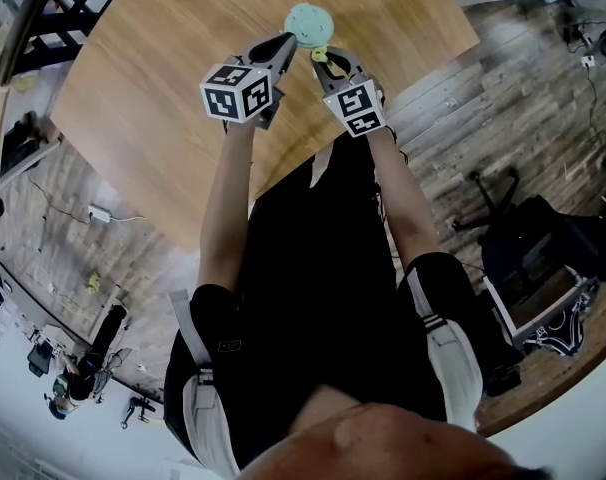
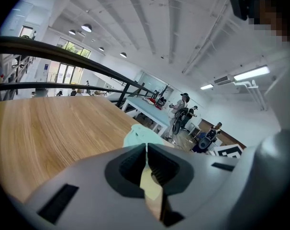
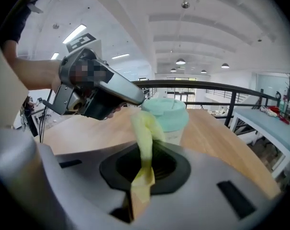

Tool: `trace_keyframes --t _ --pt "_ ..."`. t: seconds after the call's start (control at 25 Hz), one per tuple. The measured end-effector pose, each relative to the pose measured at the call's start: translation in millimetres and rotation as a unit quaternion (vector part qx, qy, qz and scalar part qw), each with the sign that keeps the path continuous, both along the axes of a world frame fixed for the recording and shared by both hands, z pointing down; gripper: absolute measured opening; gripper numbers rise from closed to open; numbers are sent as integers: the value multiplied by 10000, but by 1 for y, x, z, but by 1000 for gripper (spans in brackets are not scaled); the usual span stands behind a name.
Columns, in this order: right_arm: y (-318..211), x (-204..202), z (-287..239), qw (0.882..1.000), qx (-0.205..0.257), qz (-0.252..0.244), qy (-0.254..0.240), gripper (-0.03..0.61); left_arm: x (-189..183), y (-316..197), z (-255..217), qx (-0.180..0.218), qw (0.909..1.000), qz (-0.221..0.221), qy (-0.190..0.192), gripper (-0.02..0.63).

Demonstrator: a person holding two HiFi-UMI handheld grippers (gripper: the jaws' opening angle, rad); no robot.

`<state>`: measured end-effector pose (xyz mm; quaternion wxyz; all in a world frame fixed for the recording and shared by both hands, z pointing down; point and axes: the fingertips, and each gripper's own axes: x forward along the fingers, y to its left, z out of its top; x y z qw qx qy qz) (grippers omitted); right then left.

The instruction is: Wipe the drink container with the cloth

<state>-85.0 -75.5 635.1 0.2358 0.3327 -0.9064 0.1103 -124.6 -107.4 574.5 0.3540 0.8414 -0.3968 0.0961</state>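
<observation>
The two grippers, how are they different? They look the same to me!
The right gripper is shut on a yellow cloth, while the left gripper is shut with nothing between its jaws. In the head view, the left gripper sits left of the mint-lidded cup and the right gripper sits right of it. Both are grey, have a marker cube and point at the cup.
</observation>
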Motion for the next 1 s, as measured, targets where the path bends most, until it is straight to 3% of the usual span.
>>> trace_keyframes --t 0.28,0.56,1.0 --pt "-8 26 -12 9972 19 -694 278 43 6 4 -7 -108 9989 -450 26 31" --pt "-19 26 -11 9873 -143 -1554 285 44 14 -5 -12 -116 9966 -817 -4 31" --pt "-44 26 -2 9581 -408 -2824 247 44 14 -6 -10 -250 9886 -1481 -92 31"
